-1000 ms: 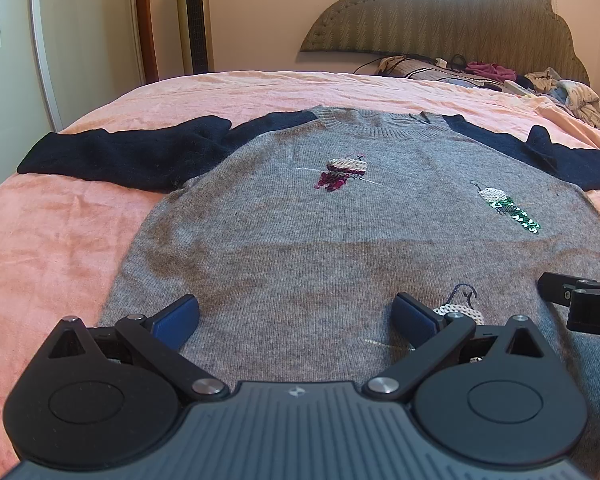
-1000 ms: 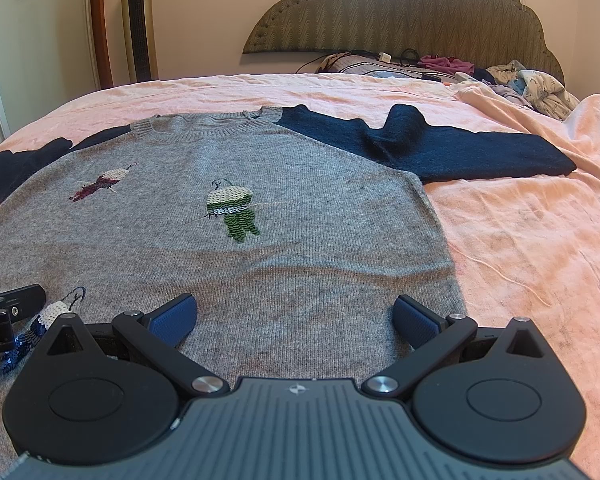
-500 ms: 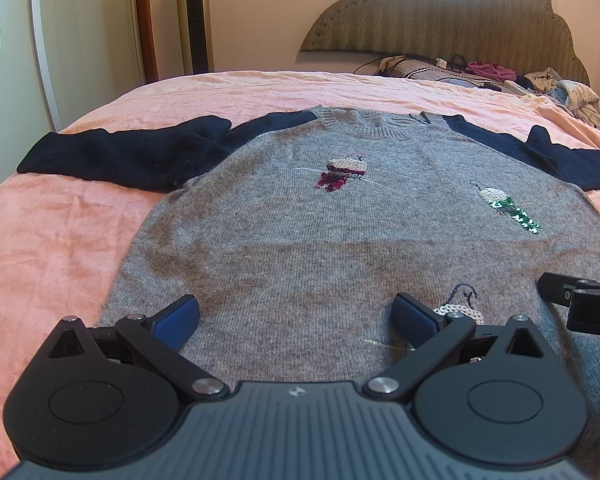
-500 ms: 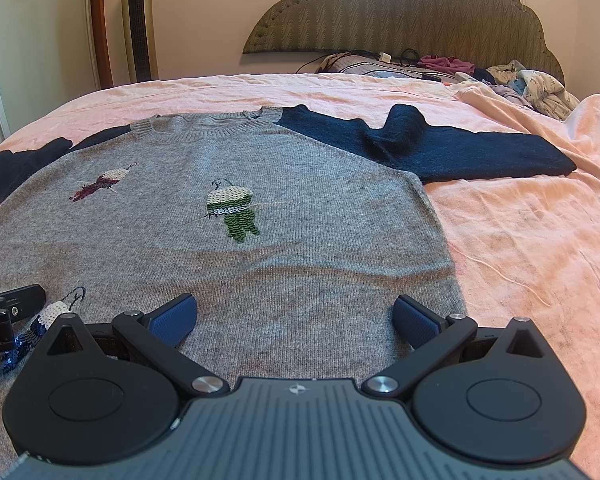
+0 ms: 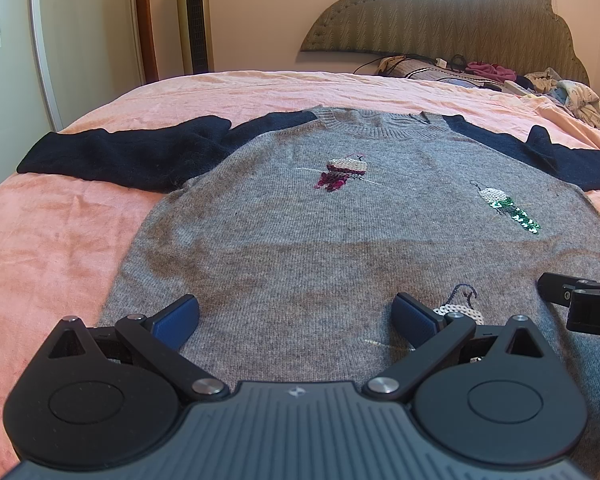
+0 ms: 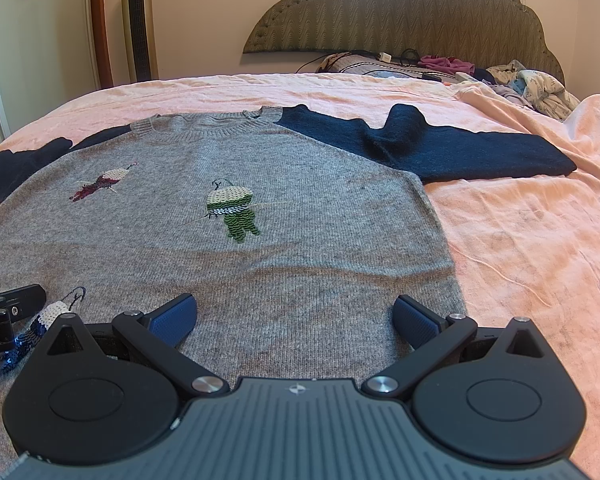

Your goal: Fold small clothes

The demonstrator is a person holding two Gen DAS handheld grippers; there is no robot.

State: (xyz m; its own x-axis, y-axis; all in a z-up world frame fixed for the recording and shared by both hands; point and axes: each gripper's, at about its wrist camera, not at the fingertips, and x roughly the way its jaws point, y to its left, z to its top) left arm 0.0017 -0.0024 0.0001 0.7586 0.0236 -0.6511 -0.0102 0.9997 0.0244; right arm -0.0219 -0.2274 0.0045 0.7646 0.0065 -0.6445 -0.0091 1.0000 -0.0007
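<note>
A grey knitted sweater (image 5: 340, 248) with navy sleeves and sequin bird patches lies flat, front up, on the pink bedspread (image 5: 52, 240). Its left sleeve (image 5: 112, 156) stretches out to the left, its right sleeve (image 6: 460, 152) to the right with a small raised fold. My left gripper (image 5: 296, 316) hovers open over the sweater's lower left part, nothing between its blue pads. Over the lower right part near the side edge, my right gripper (image 6: 294, 316) is open too. Each gripper's tip shows at the other view's edge.
A padded headboard (image 5: 440, 12) stands at the far end of the bed, with a pile of loose clothes and cables (image 5: 500, 76) in front of it. A tower fan (image 5: 194, 16) and a wardrobe door (image 5: 80, 32) stand at the back left.
</note>
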